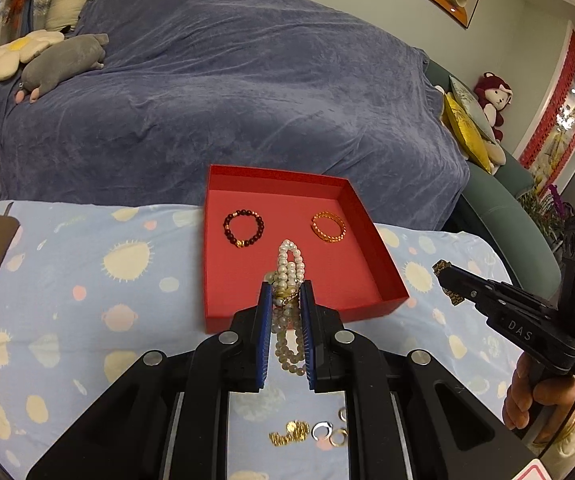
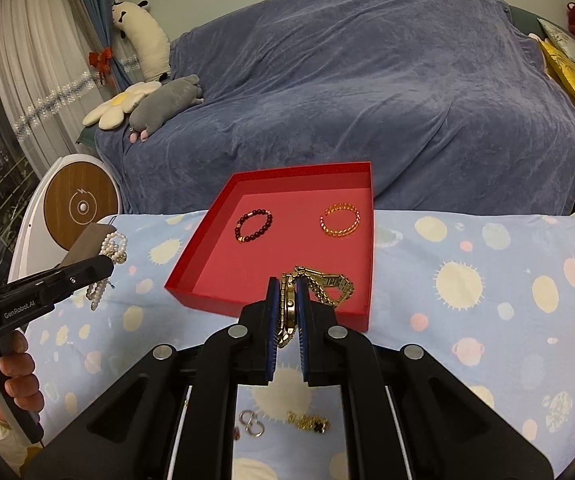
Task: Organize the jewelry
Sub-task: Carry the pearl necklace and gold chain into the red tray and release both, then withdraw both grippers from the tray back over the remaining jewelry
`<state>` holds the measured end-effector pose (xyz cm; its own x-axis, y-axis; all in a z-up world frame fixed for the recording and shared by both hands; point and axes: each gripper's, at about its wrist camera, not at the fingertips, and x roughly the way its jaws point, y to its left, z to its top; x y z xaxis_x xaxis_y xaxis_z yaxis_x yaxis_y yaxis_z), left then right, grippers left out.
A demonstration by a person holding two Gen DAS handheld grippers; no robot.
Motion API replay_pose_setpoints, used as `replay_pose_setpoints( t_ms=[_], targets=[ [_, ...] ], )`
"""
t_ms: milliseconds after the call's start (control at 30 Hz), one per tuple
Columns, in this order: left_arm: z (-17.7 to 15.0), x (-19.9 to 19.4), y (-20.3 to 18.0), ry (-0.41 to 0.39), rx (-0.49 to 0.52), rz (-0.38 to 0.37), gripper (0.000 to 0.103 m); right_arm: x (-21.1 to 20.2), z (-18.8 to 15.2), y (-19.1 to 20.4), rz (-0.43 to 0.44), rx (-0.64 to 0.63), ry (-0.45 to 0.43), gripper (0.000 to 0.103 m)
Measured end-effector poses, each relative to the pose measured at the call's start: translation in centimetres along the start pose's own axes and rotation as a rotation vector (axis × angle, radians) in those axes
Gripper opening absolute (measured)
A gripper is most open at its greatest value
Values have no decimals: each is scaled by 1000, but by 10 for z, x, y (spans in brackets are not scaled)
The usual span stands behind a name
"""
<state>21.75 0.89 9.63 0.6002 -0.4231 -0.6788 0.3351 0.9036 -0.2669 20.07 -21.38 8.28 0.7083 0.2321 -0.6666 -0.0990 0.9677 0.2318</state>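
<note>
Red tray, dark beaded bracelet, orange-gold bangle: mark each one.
Red cardboard tray (image 1: 371, 256): left wrist view, on its right wall.
Dark beaded bracelet (image 1: 260, 225): left wrist view, on the ring's right-side beads.
Orange-gold open bangle (image 2: 354, 220): right wrist view, on its right edge.

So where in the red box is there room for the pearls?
The red box has bare floor in front, below the dark bead bracelet and orange bracelet. The back row is taken. The left gripper holds the pearls.

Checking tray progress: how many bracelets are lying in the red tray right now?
2. The dark beaded bracelet lies back left in the red tray; the orange-gold bracelet lies back right. Neither wrist view shows any hidden there.
</note>
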Motion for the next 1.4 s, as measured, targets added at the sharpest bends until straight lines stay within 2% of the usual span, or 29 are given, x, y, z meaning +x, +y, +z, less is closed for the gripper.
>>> replay_pose_setpoints(
  t_ms=[100,233,333,400,467,500,567,700,767,800,833,967,1100,1300,1400],
  targets=[
    [17,28,-2,-9,15,15,11,30,15,-4,-12,7,15,8],
    [31,72,5,42,-42,-33,11,74,22,-4,37,-4,88,8],
    [33,96,7,37,-38,-4,11,107,19,-2,36,-39,148,8],
    [32,110,10,46,-36,19,11,123,18,-4,17,-53,171,8],
    [29,121,16,62,-49,37,12,126,17,-7,-36,-59,158,11],
    [28,124,19,66,-56,54,13,123,17,-10,-63,-55,139,15],
    [25,121,22,52,-62,78,18,109,14,-18,-82,-10,95,30],
    [17,92,21,-2,-33,126,51,64,1,-25,-79,29,36,35],
    [9,68,17,-34,-13,158,56,38,-9,-22,-66,26,19,47],
    [5,56,15,-44,-4,159,58,25,-16,-20,-61,22,16,49],
    [1,46,15,-46,-1,171,65,13,-22,-18,-60,18,13,53],
    [-25,2,11,-37,-1,219,68,-33,-50,-2,-86,-26,-14,61],
    [-61,-29,7,-30,5,268,73,-64,-84,17,-87,-46,-30,63],
    [-120,-46,4,38,-60,254,73,-84,-133,28,-46,14,-1,63],
    [-140,-40,-2,53,-28,242,73,-77,-148,31,-46,1,42,63]
  ],
)
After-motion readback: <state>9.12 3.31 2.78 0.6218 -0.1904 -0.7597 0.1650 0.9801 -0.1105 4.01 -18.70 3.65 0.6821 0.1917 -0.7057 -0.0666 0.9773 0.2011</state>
